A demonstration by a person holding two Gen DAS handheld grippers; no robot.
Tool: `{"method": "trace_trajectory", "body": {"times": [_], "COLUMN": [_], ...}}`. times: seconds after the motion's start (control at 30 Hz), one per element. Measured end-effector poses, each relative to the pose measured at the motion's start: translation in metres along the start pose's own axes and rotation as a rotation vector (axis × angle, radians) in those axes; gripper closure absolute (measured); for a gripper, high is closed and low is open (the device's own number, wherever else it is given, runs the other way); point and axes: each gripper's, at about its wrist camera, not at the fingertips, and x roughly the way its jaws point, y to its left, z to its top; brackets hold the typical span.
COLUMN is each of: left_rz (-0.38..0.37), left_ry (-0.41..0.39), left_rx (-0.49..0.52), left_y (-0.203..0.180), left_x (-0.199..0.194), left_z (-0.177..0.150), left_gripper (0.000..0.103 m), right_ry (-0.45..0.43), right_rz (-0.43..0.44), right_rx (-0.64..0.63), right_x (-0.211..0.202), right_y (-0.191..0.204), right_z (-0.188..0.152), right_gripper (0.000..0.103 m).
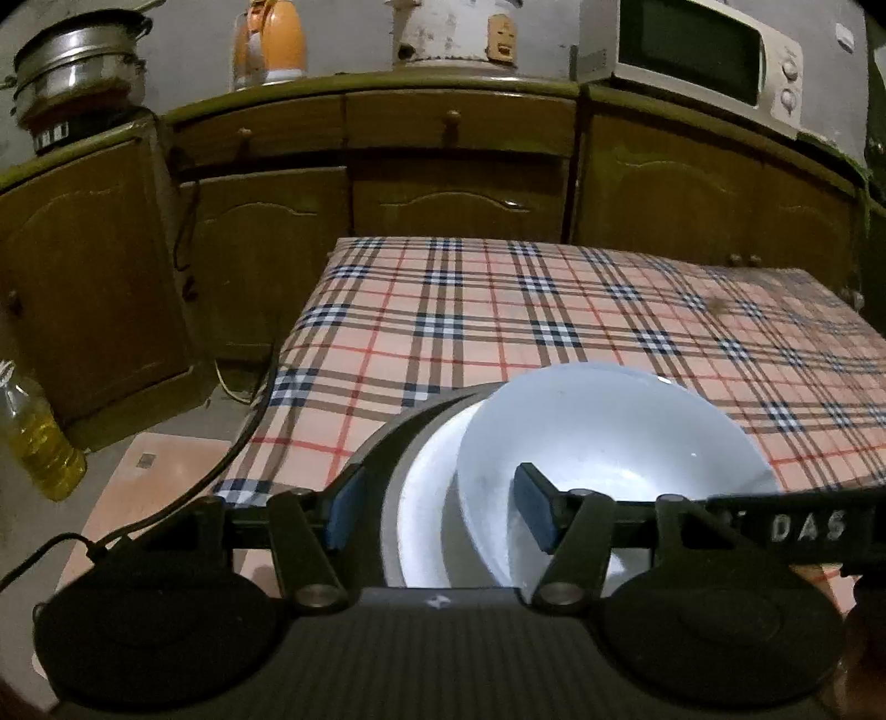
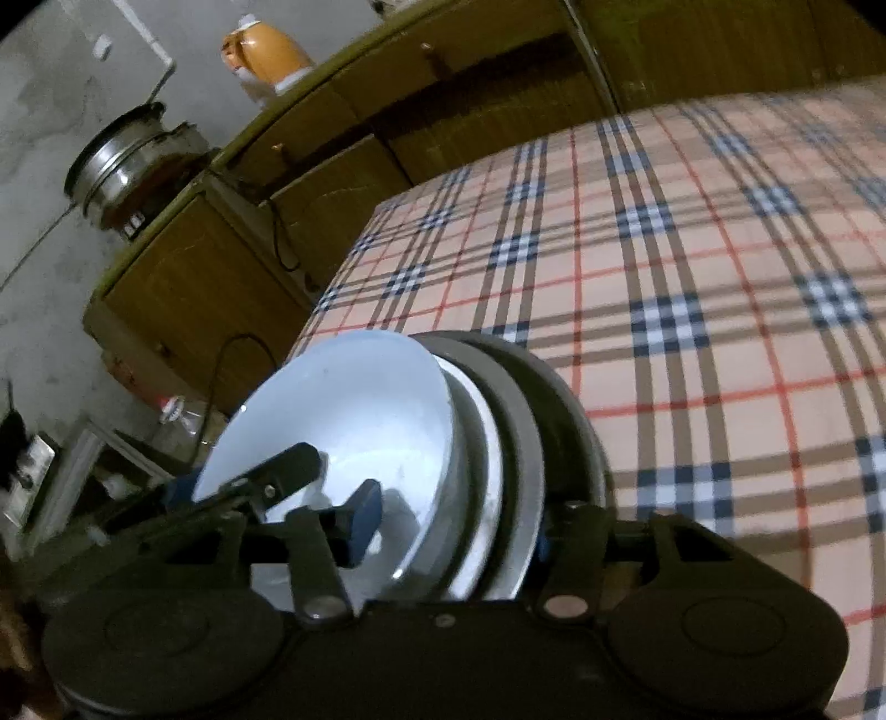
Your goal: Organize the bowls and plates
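Observation:
A white bowl (image 1: pixel 603 437) sits on a white plate (image 1: pixel 426 498) and grey plates (image 1: pixel 387 448), stacked at the near left corner of the checked table (image 1: pixel 554 310). My left gripper (image 1: pixel 440 476) straddles the stack's rim, one blue pad (image 1: pixel 343 509) outside the grey rim, the other inside the bowl with a gap to its wall. In the right wrist view my right gripper (image 2: pixel 465 498) straddles the same stack (image 2: pixel 498 421), one pad (image 2: pixel 362 520) inside the bowl (image 2: pixel 343 399) and clear of its wall, the other finger hidden behind the plates. Whether the stack rests on the cloth is hidden.
Brown cabinets (image 1: pixel 454 183) stand behind the table, bearing a microwave (image 1: pixel 709 55), an orange kettle (image 1: pixel 271 44) and a steel pot (image 1: pixel 77 61). An oil bottle (image 1: pixel 39 443) and a black cable (image 1: pixel 243 432) are on the floor at left. The cloth beyond the stack is bare.

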Motion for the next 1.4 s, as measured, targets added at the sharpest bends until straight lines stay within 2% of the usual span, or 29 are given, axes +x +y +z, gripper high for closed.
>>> {"method": "trace_trajectory", "body": {"times": [0.1, 0.17, 0.27, 0.33, 0.4, 0.57, 0.8, 0.93, 1.07, 1.1, 1.4], "left_rz": [0.012, 0.002, 0.004, -0.004, -0.002, -0.005, 0.008, 0.025, 0.033, 0.039, 0.057], "left_ry": [-0.005, -0.006, -0.014, -0.016, -0.022, -0.046, -0.100, -0.128, -0.166, -0.175, -0.222], "left_rx": [-0.003, -0.013, 0.000, -0.001, 0.002, 0.006, 0.009, -0.008, 0.005, 0.013, 0.049], "left_y": [0.002, 0.003, 0.002, 0.001, 0.000, -0.004, -0.022, -0.032, -0.047, -0.051, -0.077], "left_x": [-0.001, -0.002, -0.003, -0.004, -0.007, -0.028, -0.082, -0.115, -0.145, -0.152, -0.185], "left_z": [0.000, 0.001, 0.001, 0.001, 0.001, -0.001, -0.011, -0.020, -0.022, -0.021, -0.029], "left_gripper": [0.043, 0.040, 0.042, 0.042, 0.042, 0.038, 0.022, 0.014, 0.006, 0.001, 0.000], "right_ry": [0.025, 0.015, 0.008, -0.053, -0.080, -0.144, -0.200, -0.160, -0.138, -0.143, -0.179], "right_rz": [-0.077, -0.138, -0.167, -0.214, -0.217, -0.222, -0.285, -0.302, -0.257, -0.251, -0.204], "right_rx": [-0.112, -0.179, -0.262, -0.322, -0.352, -0.336, -0.335, -0.287, -0.215, -0.210, -0.202], "right_x": [0.000, -0.003, -0.010, -0.020, -0.030, -0.060, -0.110, -0.132, -0.154, -0.159, -0.194], "right_y": [0.016, 0.024, 0.029, 0.035, 0.037, 0.038, 0.044, 0.043, 0.041, 0.043, 0.053], "right_z": [0.002, 0.004, 0.010, 0.007, 0.001, -0.016, -0.059, -0.076, -0.087, -0.089, -0.104], "right_gripper": [0.036, 0.025, 0.025, 0.024, 0.024, 0.023, 0.021, 0.021, 0.021, 0.021, 0.021]}}
